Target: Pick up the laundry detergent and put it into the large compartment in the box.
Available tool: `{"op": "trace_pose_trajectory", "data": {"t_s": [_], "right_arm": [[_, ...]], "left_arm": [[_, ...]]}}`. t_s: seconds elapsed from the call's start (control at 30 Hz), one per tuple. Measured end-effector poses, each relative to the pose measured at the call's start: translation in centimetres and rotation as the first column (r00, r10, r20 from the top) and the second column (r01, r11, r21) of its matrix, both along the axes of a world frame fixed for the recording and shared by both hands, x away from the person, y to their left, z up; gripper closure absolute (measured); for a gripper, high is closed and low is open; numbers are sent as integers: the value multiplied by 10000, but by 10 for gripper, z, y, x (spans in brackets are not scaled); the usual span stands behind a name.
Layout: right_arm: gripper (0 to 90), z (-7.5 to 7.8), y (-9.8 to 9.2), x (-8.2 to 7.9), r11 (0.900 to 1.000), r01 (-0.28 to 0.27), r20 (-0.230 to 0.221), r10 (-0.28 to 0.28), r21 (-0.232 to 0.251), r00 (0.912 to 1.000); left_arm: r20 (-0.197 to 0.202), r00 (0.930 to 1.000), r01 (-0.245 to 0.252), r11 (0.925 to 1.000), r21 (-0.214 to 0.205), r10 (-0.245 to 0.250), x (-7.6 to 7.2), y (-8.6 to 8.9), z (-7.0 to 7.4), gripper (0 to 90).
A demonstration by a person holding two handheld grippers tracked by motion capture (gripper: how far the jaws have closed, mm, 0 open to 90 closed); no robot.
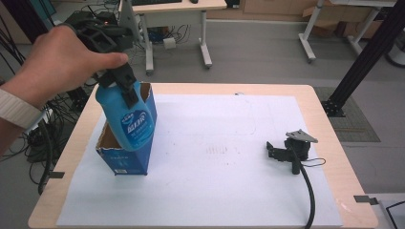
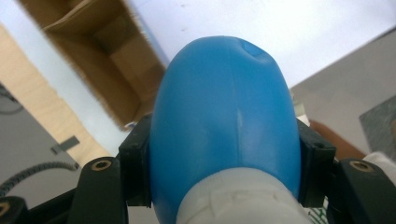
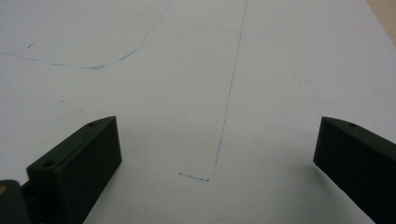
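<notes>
Blue bottle [image 1: 130, 121] hangs clenched in the left tool [image 1: 128, 86], partly out of its carton [image 1: 125, 161]; setting down remains. Right tool [image 1: 282, 151] lies released.

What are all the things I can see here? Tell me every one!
Blue plastic bottle with a white cap: one, blue, held up over the box by the left gripper.
Open cardboard box with blue printed sides: one, blue outside and brown inside, upright at the left of the table.
White paper sheet: one, white with faint pen lines, spread over the table.
Light wooden table: one, pale wood, under the sheet.
White desks: two, on the grey floor behind.
Left gripper: one, black, shut on the bottle near its cap, in the person's hand.
Right gripper: one, black, lying on the sheet at the right, jaws open.
</notes>
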State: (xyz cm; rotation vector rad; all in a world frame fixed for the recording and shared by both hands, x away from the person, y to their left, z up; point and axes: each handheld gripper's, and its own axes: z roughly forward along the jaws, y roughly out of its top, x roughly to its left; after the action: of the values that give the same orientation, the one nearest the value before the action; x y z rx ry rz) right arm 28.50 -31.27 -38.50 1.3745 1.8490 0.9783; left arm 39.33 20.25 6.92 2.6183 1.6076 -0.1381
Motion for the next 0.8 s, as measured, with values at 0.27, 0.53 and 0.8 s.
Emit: {"op": "trace_pose_trajectory", "data": {"t_s": [0.27,0.53,0.8], "right_arm": [[3,0,0,0,10000,1,14,-1,3,10000],[3,0,0,0,10000,5,-5,-5,9,10000],[3,0,0,0,10000,5,-5,-5,7,10000]], "left_arm": [[56,9902,-1398,9895,373,1397,16,25,-4,381],[221,9766,-2143,9764,262,2138,24,44,-19,381],[160,9693,-2458,9691,186,2455,37,55,-41,381]]}}
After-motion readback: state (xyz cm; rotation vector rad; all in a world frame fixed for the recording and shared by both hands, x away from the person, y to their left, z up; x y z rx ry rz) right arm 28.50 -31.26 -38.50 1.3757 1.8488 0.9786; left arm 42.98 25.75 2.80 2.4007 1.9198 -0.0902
